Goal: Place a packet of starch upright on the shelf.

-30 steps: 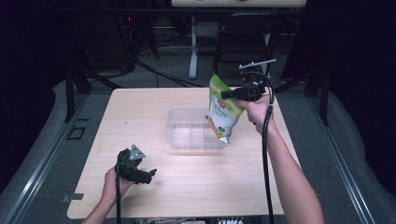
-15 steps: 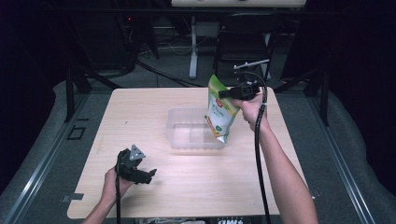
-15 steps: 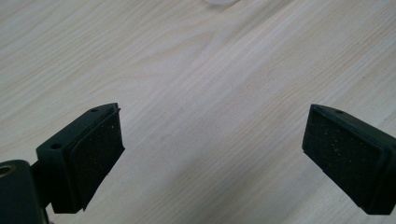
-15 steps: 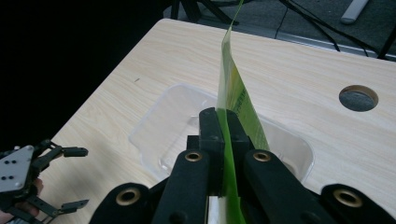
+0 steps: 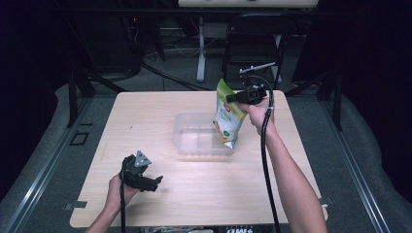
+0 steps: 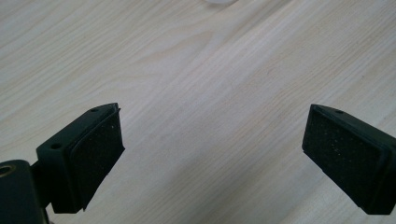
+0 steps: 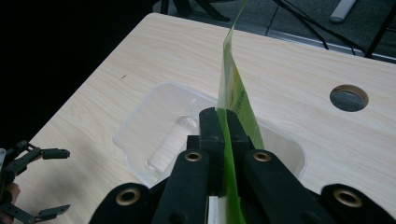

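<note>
The pouch's print is too small to read. In the right gripper view the pouch runs off the top edge, and the closed jaws cover its lower part.

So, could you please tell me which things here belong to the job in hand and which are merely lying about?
In the job:
green pouch, clamped in the right gripper
clear plastic tray, under the pouch

Not in it:
left gripper, open and empty over the table
cable hole
</note>
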{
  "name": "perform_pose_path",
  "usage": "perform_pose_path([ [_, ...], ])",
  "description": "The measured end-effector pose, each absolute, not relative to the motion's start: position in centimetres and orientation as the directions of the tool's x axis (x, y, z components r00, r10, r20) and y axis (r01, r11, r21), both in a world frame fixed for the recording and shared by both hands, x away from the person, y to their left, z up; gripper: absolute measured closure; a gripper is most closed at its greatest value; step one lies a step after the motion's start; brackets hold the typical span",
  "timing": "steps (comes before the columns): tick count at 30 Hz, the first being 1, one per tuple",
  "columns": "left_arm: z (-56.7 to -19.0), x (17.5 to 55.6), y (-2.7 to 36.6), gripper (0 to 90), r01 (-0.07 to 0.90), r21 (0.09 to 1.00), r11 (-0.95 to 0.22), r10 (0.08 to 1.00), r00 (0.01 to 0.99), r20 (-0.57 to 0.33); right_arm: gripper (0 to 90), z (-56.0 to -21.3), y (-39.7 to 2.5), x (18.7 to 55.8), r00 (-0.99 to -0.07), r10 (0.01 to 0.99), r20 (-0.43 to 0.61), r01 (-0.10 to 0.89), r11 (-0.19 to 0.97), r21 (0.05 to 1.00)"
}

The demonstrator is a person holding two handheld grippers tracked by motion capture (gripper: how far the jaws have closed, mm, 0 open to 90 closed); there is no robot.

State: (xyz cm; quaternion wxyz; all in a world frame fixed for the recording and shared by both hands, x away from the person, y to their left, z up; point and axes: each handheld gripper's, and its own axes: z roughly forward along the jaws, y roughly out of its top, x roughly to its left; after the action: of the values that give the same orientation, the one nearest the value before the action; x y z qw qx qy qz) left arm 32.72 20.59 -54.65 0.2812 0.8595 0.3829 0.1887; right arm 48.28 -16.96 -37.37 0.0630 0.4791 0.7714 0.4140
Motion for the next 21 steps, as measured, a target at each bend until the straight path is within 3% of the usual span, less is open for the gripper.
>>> perform_pose_path([
  [21, -54.7, 32.8, 20.7, 5.0, 0.551, 0.624, -0.554, 0.760, 0.641, 0.109, 90.0, -40.5, -16.4, 48.9, -0.536, 0.790, 0.296, 0.692, 0.211, 0.690],
])
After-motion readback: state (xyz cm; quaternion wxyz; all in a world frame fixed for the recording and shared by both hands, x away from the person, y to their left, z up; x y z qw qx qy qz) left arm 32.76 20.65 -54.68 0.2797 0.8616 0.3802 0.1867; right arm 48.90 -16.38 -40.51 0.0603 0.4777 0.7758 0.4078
